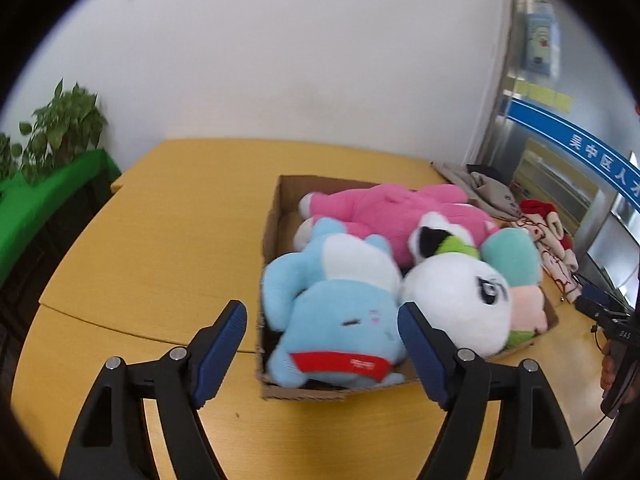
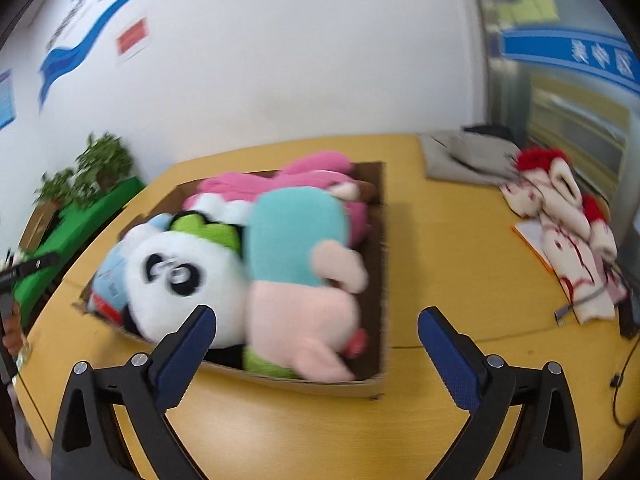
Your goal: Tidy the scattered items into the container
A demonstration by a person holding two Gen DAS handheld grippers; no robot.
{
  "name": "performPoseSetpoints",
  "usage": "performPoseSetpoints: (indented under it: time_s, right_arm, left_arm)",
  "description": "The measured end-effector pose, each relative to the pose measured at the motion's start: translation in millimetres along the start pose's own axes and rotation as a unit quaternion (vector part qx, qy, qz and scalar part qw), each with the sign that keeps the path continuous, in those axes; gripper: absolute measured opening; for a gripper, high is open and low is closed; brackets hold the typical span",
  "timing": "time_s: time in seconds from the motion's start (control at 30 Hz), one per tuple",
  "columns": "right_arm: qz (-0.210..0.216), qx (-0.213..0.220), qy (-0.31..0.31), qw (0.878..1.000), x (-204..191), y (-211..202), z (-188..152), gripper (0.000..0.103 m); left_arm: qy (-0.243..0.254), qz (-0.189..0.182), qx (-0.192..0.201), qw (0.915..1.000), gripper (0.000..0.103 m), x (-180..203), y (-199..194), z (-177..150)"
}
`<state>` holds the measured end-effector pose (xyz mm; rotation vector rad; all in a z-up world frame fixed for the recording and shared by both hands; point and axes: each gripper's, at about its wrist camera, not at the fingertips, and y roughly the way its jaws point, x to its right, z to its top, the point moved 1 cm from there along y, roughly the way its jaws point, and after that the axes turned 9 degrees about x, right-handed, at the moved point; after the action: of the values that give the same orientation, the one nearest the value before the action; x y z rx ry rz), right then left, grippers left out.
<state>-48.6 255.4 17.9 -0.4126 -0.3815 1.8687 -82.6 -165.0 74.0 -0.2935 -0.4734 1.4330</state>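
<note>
Four plush toys (image 1: 352, 288), boxed.

The desk (image 1: 152, 248) has a smooth, matt, yellow wood-look top. The box (image 1: 276, 216) is rough brown corrugated cardboard with raw-cut edges. In it, the blue plush (image 1: 340, 312), pink plush (image 1: 384, 216) and panda plush (image 1: 456, 300) are soft, fuzzy pile cloth; the blue one carries a smoother red fabric band. Each gripper (image 1: 322, 336) (image 2: 316, 344) is matt black plastic with ribbed blue pads and shiny metal rivets. At the desk's far right corner lies grey cloth (image 2: 460, 156).
</note>
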Motion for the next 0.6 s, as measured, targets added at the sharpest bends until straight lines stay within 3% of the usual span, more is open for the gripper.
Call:
performPoseSetpoints:
  time_s: [0.1, 0.23, 0.6]
  right_arm:
    - [0.012, 0.002, -0.025, 1.0, -28, 0, -1, 0.103]
    - [0.012, -0.022, -0.01, 1.0, -44, 5, -10, 0.103]
    - [0.008, -0.044, -0.007, 0.999, -45, 4, -31, 0.103]
  left_arm:
    - [0.011, 0.005, 0.008, 0.9999, 0.078, 16, -9, -6]
    - [0.02, 0.013, 0.01, 0.9997, 0.078, 30, -16, -19]
    - [0.007, 0.006, 0.005, 0.9999, 0.078, 47, -18, -30]
